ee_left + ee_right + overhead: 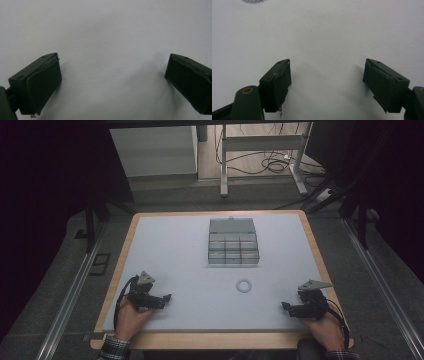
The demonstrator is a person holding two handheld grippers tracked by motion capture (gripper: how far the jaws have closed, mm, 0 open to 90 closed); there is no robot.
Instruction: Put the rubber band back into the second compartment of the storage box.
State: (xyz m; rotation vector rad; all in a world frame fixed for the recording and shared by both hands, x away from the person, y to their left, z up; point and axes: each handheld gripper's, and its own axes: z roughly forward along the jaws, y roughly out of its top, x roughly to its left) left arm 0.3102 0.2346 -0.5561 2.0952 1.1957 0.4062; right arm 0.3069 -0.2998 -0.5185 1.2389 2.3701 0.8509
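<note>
Resting both tools on the tabletop (pixel 175 250), jaws spread, nothing pinched; white ring (pixel 243 285) lies just in front of the compartment box (pixel 233 241), between the tools; right tool (pixel 287 307) looks slightly nearer than left tool (pixel 166 298); ring has no long axis.

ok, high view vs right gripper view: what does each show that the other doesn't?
High view alone: the clear compartment box at the far middle of the table, both hands with the left tool and right tool, the wooden table edge, and the floor and desk frame beyond. Right gripper view alone: a close look along the right tool's own black jaws, standing wide apart with nothing between them. Both share: the white table surface. The small white ring may be the blurred patch at the gripper view's top left, but I cannot tell.
</note>
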